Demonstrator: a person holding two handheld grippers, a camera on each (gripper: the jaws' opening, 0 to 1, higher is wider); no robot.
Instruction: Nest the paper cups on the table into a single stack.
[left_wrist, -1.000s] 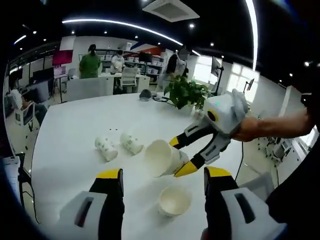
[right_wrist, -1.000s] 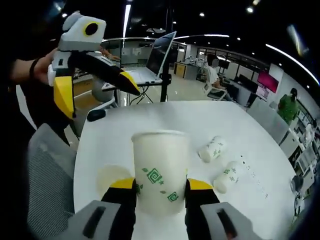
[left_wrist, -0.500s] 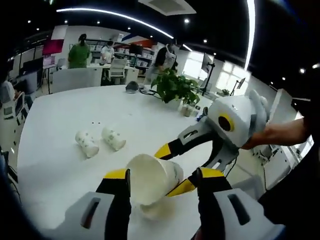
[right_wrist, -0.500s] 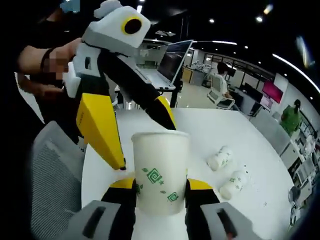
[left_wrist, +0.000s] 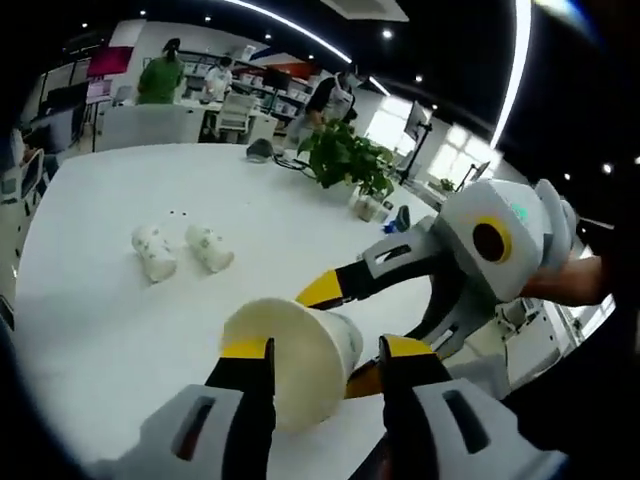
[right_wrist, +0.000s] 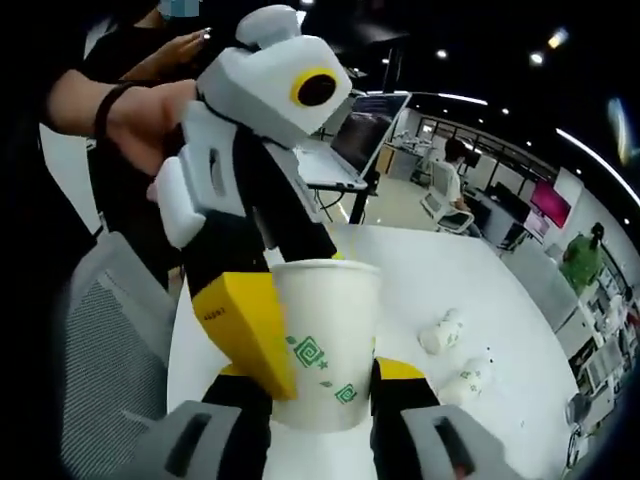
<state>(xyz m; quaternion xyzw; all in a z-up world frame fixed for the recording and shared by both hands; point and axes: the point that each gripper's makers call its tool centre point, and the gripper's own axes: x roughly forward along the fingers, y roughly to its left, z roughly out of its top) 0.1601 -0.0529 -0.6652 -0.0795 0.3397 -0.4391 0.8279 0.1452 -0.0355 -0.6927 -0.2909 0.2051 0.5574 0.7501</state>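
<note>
Paper cup (left_wrist: 290, 355) sits between the left claw (left_wrist: 322, 352) tips, gripped by the right claw (left_wrist: 335, 335); two cups (left_wrist: 180, 250) lie far left on the table (left_wrist: 120, 310). Right gripper view: the right claw (right_wrist: 322, 375) clamps the cup (right_wrist: 322, 340), with the left claw (right_wrist: 262, 335) spread around it.

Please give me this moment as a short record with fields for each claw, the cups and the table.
right claw: shut on cup, held upright in the right gripper view
left claw: jaws either side of the same cup's open end; grip cannot be told
loose cups: two, lying on their sides, side by side, apart from both claws
table: white, with a plant at its far side
</note>
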